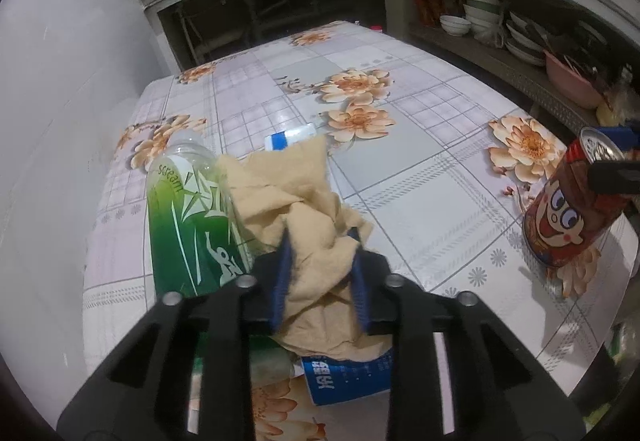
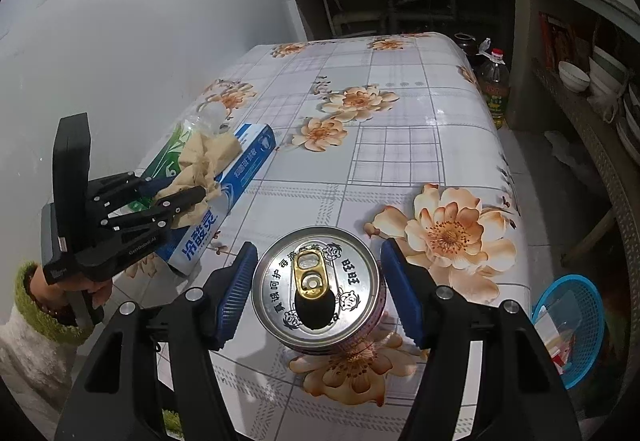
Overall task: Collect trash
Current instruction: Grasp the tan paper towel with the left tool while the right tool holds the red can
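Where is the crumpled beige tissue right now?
In the left wrist view the crumpled beige tissue sits low and centre, pinched in the left tongs, lying over the blue toothpaste box with the green-labelled plastic bottle on its left.

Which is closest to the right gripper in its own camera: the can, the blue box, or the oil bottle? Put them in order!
1. Can: upright between the open right gripper fingers.
2. Blue box: lying to the left, under the tan paper.
3. Oil bottle: beyond the table's far right edge.
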A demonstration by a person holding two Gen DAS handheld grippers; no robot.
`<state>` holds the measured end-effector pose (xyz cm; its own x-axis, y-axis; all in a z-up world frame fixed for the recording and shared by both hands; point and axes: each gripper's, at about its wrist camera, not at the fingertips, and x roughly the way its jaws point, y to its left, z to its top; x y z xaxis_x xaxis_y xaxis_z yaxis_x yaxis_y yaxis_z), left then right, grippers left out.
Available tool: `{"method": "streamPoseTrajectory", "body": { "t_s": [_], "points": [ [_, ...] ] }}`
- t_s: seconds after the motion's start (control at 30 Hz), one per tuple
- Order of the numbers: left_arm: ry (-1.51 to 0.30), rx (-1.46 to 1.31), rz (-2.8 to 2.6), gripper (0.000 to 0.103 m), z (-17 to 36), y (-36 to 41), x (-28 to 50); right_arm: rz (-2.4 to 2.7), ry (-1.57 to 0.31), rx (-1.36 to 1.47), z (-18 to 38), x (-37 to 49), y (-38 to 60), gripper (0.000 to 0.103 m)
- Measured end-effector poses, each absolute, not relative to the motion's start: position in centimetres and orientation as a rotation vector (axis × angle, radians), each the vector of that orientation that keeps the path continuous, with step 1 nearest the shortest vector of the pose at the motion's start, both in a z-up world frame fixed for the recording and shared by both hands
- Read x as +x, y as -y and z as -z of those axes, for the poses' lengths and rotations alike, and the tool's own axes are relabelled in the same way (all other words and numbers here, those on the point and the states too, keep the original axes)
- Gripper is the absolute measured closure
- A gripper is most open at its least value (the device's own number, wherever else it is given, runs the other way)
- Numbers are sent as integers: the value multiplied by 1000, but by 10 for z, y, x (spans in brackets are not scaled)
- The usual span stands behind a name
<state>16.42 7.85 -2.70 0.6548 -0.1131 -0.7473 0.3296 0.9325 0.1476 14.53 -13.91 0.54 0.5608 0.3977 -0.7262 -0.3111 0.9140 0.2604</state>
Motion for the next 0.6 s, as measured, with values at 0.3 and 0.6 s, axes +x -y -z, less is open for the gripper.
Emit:
{"method": "streamPoseTrajectory", "body": {
  "t_s": [0.3,0.6],
  "points": [
    [-789,295,239,95,25,-75,158,-408,-888,129,-5,144,147,34],
    [-735,232,221,96,8,-82,148,-423,-837,123,-13,134,152,26]
  ]
}}
